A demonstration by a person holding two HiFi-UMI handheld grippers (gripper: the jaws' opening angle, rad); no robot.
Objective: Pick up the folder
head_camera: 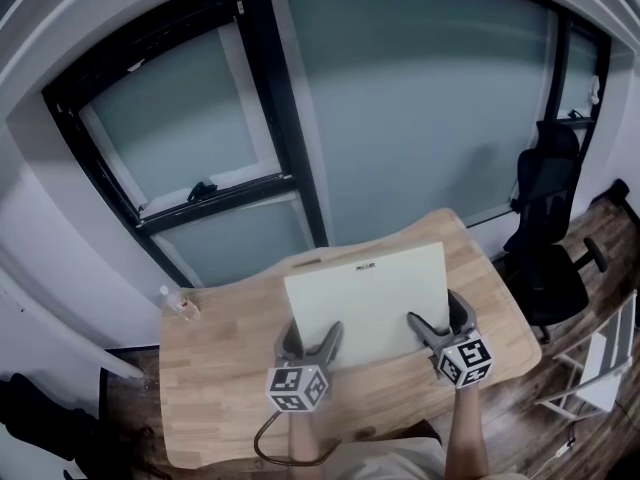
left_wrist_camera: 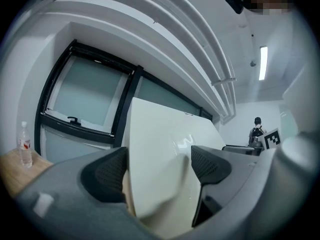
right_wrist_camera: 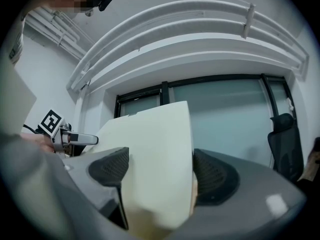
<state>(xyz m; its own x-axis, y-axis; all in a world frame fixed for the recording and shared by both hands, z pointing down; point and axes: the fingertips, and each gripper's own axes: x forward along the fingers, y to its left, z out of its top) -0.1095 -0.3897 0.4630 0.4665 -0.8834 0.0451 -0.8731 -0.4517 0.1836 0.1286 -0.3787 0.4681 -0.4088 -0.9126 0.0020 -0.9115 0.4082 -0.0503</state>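
The pale cream, flat rectangular folder (head_camera: 365, 298) is held between the two claws, above the light wooden desk (head_camera: 200, 388). The left claw (head_camera: 310, 336) is closed on the folder's near edge towards its left corner, and the right claw (head_camera: 438, 318) is closed on the same edge towards its right corner. In the left gripper view the folder (left_wrist_camera: 160, 129) rises out of the claw (left_wrist_camera: 159, 169) between its two ribbed pads. The right gripper view shows the same, sheet (right_wrist_camera: 155, 134) between pads (right_wrist_camera: 165, 171).

It looks thin, light and smooth. The face appears glossy, so it would probably slip under a light pinch. Held by one edge it will likely sag or flex, and a two-corner hold suits it.

The near edge lies hidden under both claws. I cannot tell whether the far edge rests on the desk. The small mark beyond the claws at the far edge is too small to read, and any contents are unseen.
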